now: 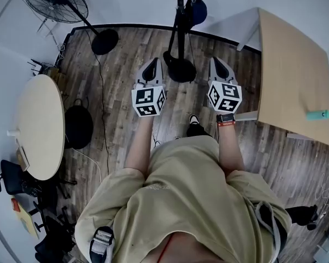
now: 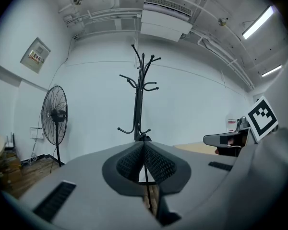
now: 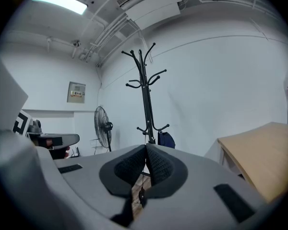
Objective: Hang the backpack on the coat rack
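The black coat rack [image 1: 179, 15] stands at the far wall, and its round base [image 1: 181, 69] lies just beyond my two grippers. A small dark blue backpack [image 1: 198, 11] hangs on the rack's right side. In the right gripper view the backpack [image 3: 166, 140] hangs from a low hook of the rack [image 3: 145, 95]. My left gripper [image 1: 152, 64] and right gripper [image 1: 218, 63] are held level, side by side, short of the rack and apart from it. Both the left gripper [image 2: 144, 145] and the right gripper [image 3: 146, 148] are shut, pads together, with nothing held.
A standing fan [image 1: 57, 1] with a round foot [image 1: 105, 41] is at the back left. A round wooden table [image 1: 41, 126] is on the left, with a black round thing [image 1: 78, 126] on the floor beside it. A rectangular wooden table [image 1: 293, 75] stands close on the right.
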{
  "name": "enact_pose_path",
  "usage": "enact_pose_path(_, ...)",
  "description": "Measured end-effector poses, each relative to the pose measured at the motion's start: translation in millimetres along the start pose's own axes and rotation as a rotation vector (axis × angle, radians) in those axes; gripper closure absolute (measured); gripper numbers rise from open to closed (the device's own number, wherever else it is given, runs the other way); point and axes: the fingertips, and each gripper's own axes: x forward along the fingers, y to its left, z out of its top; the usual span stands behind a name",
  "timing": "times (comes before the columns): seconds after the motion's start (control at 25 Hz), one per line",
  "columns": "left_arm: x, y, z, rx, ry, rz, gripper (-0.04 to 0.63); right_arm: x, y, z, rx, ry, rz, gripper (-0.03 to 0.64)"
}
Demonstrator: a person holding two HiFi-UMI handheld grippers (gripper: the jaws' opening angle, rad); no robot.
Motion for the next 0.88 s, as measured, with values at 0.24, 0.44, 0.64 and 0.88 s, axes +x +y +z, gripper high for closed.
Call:
enact_pose_path(0.24, 5.1, -12.6, -7.0, -0.005, 0.035, -0.043, 0.572, 1.1, -3.0, -1.2, 0.03, -0.008, -0.001, 0.601)
enact_pose_path(0.44, 17.6, -24.7, -8.0, 0.008, 0.04, -0.088, 0.572, 12.6, -15.5, -9.2, 0.062, 0.037, 0.007, 0.601)
enact_pose_path(0.64, 41.9, -25.8, -12.8, -0.006, 0.06, -0.086, 0.572, 30.3, -32.6, -7.8, 0.056, 0.043, 0.013, 0.601)
enact_pose_path(0.88, 86.8, -14.2, -10.5, -0.142, -0.02, -0.097, 0.572, 78.3, -56.9, -2.1, 0.054, 0.059, 0.045, 0.601)
